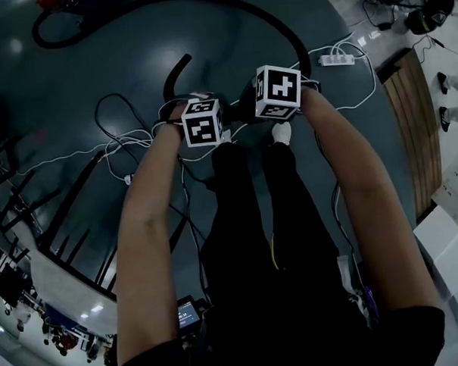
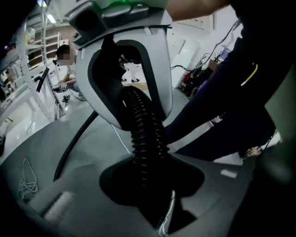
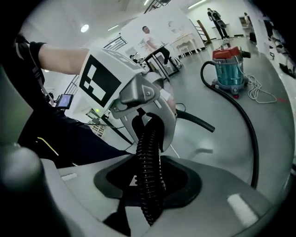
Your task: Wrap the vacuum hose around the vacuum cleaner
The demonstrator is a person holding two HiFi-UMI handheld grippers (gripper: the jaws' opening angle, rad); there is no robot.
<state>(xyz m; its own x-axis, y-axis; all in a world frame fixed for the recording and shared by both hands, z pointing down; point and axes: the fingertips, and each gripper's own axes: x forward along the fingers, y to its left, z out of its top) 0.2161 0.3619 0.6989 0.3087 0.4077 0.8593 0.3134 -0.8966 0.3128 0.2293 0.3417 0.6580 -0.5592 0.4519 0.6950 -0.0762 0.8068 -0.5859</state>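
A black corrugated vacuum hose (image 2: pixel 145 134) runs between the jaws of my left gripper (image 2: pixel 150 185), which is shut on it. The hose goes straight up into the right gripper (image 2: pixel 125 60), close in front. In the right gripper view the same hose (image 3: pixel 149 152) sits clamped in my right gripper (image 3: pixel 150 185) and leads to the left gripper (image 3: pixel 138 97). Seen from the head, both grippers (image 1: pixel 192 112) (image 1: pixel 259 101) hang side by side above the floor. The teal vacuum cleaner (image 3: pixel 227 69) with a red top stands far off. Its hose (image 3: pixel 245 125) trails over the floor.
A long black hose arc (image 1: pixel 283 28) lies on the dark floor. A white power strip (image 1: pixel 337 58) and white cables (image 1: pixel 121 141) lie nearby. A wooden board (image 1: pixel 416 125) is at the right, black railings (image 1: pixel 57 231) at the left. A person (image 3: pixel 149 39) stands far back.
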